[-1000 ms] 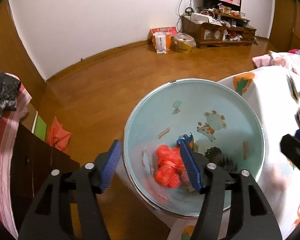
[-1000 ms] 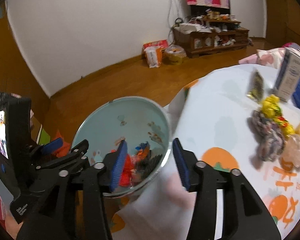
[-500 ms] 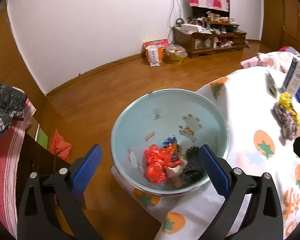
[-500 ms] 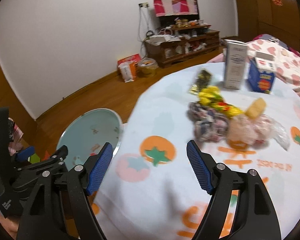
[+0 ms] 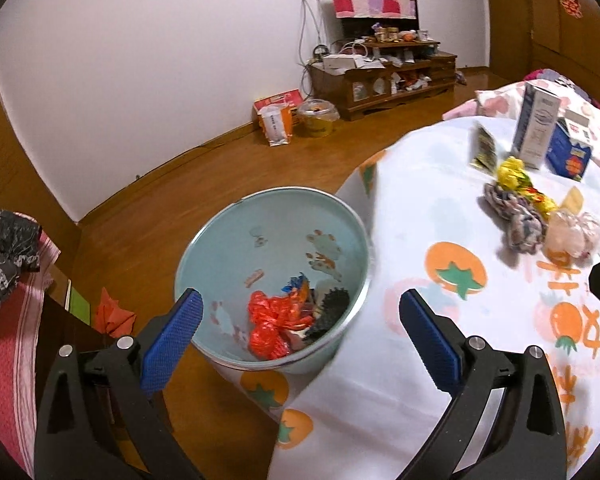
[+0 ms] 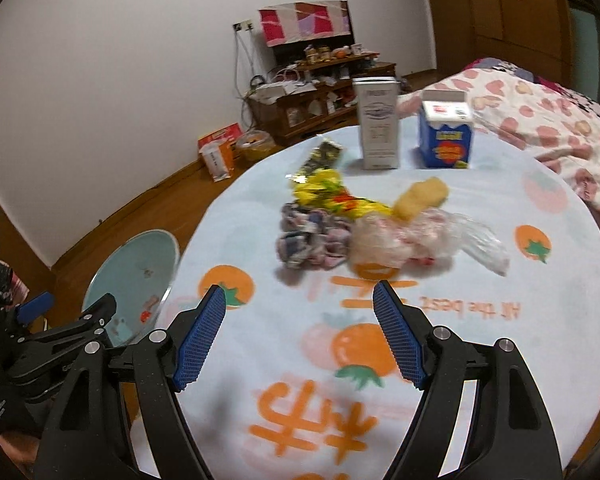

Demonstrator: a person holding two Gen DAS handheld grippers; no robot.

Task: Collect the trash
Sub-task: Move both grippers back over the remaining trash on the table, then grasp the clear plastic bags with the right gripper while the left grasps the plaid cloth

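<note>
Both my grippers hang empty between pickups, jaws spread wide. My left gripper (image 5: pixel 296 340) hovers over the pale blue bin (image 5: pixel 342 204) beside the surface (image 6: pixel 500 320), where an orange plastic wad (image 5: pixel 274 326) and darker scraps already lie at the bottom. My right gripper (image 6: pixel 298 336) points across the tomato-print cloth toward the trash left to collect: a grey-blue crumpled wrapper (image 6: pixel 306 240), a yellow wrapper (image 6: pixel 332 196) just behind it, a clear plastic bag (image 6: pixel 420 240) touching its right side, and a dark foil packet (image 6: pixel 320 158) farther back. A white carton (image 6: pixel 378 124) and a blue carton (image 6: pixel 446 132) stand upright at the far edge; whether they count as trash I cannot tell. I judge the next move is a reach forward with my right jaws to straddle the grey-blue wrapper, the nearest piece, then a close soft enough not to drag the bag along.
</note>
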